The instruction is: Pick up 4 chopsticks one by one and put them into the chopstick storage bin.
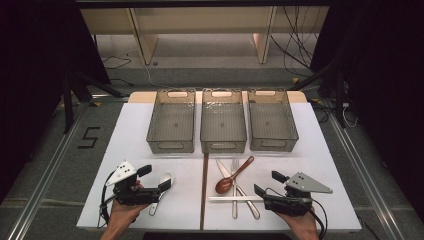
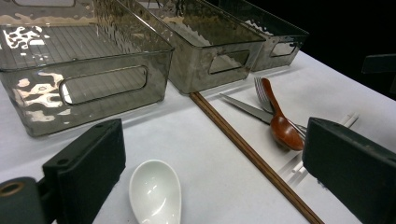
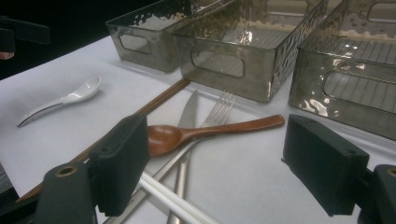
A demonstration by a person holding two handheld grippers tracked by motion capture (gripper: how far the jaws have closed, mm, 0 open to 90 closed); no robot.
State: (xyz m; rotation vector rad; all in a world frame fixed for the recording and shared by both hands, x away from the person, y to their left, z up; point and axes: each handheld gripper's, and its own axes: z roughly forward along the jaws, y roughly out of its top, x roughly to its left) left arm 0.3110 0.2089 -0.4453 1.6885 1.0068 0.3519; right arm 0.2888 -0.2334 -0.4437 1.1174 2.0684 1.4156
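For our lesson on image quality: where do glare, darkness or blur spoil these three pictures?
High view: dim, black at both sides. Left gripper view: white glare on the nearest bin, and the white spoon is sharp. Right gripper view: reflections ripple on the bins, and the near jaws look soft.

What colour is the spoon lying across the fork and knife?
Reddish-brown, like polished wood: the wooden spoon shows best in the right gripper view.

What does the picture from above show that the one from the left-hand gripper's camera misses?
From above alone: both hands with their grippers, the left gripper and the right gripper, plus the floor around the table. The left gripper view alone brings the white spoon's bowl up close between its open jaws. Both show three clear bins, brown chopsticks, wooden spoon, knife and fork.
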